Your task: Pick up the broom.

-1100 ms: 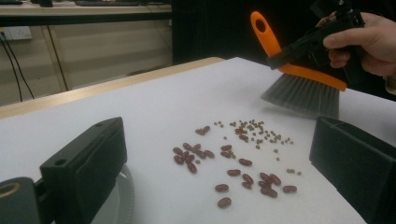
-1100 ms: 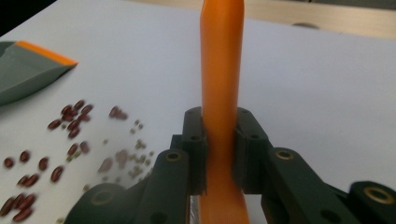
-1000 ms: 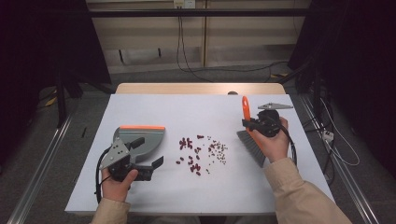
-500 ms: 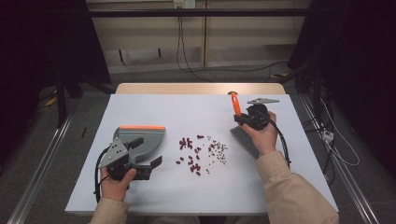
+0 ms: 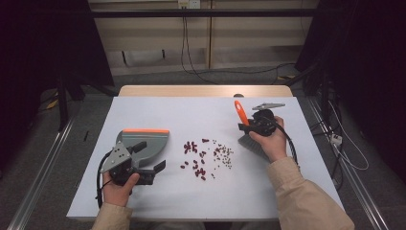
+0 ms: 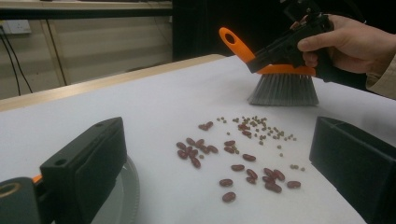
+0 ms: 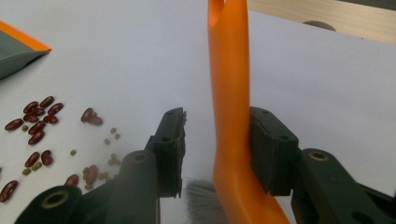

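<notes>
Step in hand, as judged: re-gripping the brush (image 6: 282, 88) ahead of a sweep toward the dustpan (image 5: 148, 139).

**State of the right tool (image 7: 215, 126)**
- Released: have just been opening, with the orange handle (image 7: 231, 93) between the jaws.
- Touches the handle with one pad only; leaves a clear gap at the other pad.
- Exerts no clamping force, so treat the brush as unsecured.

**State of the left tool (image 5: 153, 155)**
- Released, jaws spread wide, nothing pressed between them.
- Rests at the near edge of the dustpan, one jaw over the grey tray.

**Position of the work**
- Brush: stands bristles-down (image 6: 280, 93) on the surface (image 5: 191, 115), handle slanting up and away from the person.
- Red beans (image 5: 196, 160): scattered mid-surface, between dustpan and brush.
- Small green grains (image 5: 224, 153): lie on the brush side of the red beans, near the bristles but apart from them.
- Dustpan: sits well apart from the brush, on the far side of the spill, orange edge turned away from the person.

**Next move, as judged**
1. Close the right tool squarely on the handle until both pads bear.
2. Confirm that the bristles remain behind the green grains.
3. Steady the dustpan with the left tool and turn its open edge toward the spill.
4. Draw the brush across the surface toward the dustpan in short strokes.

Caution: avoid dragging before the grip is firm; risks tipping the brush and flicking grains off the surface.
</notes>
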